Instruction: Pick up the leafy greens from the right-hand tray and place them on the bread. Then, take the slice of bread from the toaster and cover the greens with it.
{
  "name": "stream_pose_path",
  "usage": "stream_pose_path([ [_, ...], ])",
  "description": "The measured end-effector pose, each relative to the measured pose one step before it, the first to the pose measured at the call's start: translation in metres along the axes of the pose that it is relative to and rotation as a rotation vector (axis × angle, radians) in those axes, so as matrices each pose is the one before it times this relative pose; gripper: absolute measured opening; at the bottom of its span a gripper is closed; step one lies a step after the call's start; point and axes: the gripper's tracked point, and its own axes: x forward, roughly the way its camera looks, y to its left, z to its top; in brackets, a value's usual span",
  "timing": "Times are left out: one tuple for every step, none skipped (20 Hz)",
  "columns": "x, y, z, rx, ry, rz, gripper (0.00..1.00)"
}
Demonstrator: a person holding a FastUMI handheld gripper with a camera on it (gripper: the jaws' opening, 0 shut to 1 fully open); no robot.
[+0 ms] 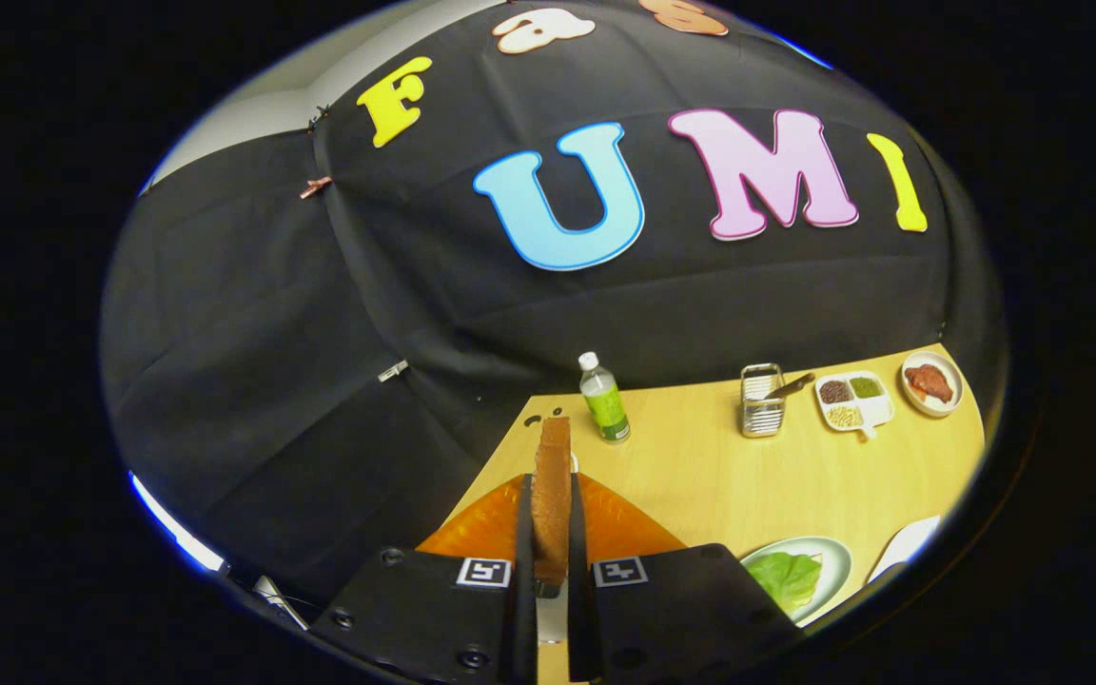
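Table (700,476): pale wood top, carrying all items below.

Toaster (491,523): orange body directly under the fingers; slot hidden behind them.

Plate (829,552): pale green, right of the fingers, cut off by the near edge. Holds the leafy greens (786,576), one flat leaf spread over it; whether bread lies beneath cannot be told, though it probably does.

Second white dish (905,544): only an edge shows, further right; contents unreadable.

Gripper (550,557): fingers closed to a narrow gap, both pressing the faces of the slice of bread (553,485), which stands upright on edge between them and rises ahead of the tips, above the toaster.

Bottle (605,400): clear with green label, white cap, upright beyond the bread.

Wire rack (762,400): metal, far side, a brown-handled utensil leaning in it.

Divided tray (854,400): white, three compartments of small dark, green and pale pieces.

Small plate (931,382): reddish food, farthest right.

Handling note: step in hand appears to be carrying the slice to the plate. Keep the grip firm but not crushing, lift clear of the toaster, swing right, turn the slice flat and lower it square over the leaf before opening.
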Motion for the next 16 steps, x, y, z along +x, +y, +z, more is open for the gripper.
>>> stream_pose_path([
  [-0.00881, -0.01529, 0.00598, -0.01533, -0.01648, -0.02045, 0.17],
  [-0.00775, -0.01718, 0.00075, -0.01343, -0.00815, -0.02265, 0.17],
  [-0.00638, -0.01638, -0.00152, -0.00081, -0.00249, -0.02384, 0.17],
  [-0.00648, -0.01681, -0.00355, 0.0059, 0.00353, -0.01874, 0.17],
  [-0.00454, -0.01447, -0.00531, 0.00726, 0.00189, -0.01147, 0.17],
  [-0.00392, -0.01517, -0.00803, 0.00905, 0.00972, -0.01224, 0.17],
  [-0.00207, -0.01637, -0.01008, 0.00691, 0.01236, -0.02195, 0.17],
  [-0.00021, -0.01955, -0.01245, 0.00966, 0.01435, -0.03274, 0.17],
  [0.00041, -0.01528, -0.01362, 0.01935, 0.02051, -0.02514, 0.17],
  [0.00318, -0.01247, -0.01297, 0.01876, 0.01776, -0.01818, 0.17],
  [0.00404, -0.01094, -0.01367, 0.02328, 0.01981, -0.01442, 0.17],
  [0.00606, -0.00931, -0.01396, 0.02498, 0.01978, -0.00757, 0.17],
  [0.00589, -0.00926, -0.01296, 0.02297, 0.02482, -0.01197, 0.17],
  [0.00514, -0.00634, -0.01229, 0.03078, 0.01693, -0.00293, 0.17],
  [0.00599, -0.00405, -0.00956, 0.02287, 0.01364, 0.00222, 0.17],
  [0.00449, -0.00242, -0.01021, 0.02088, 0.01532, 0.00564, 0.17],
])
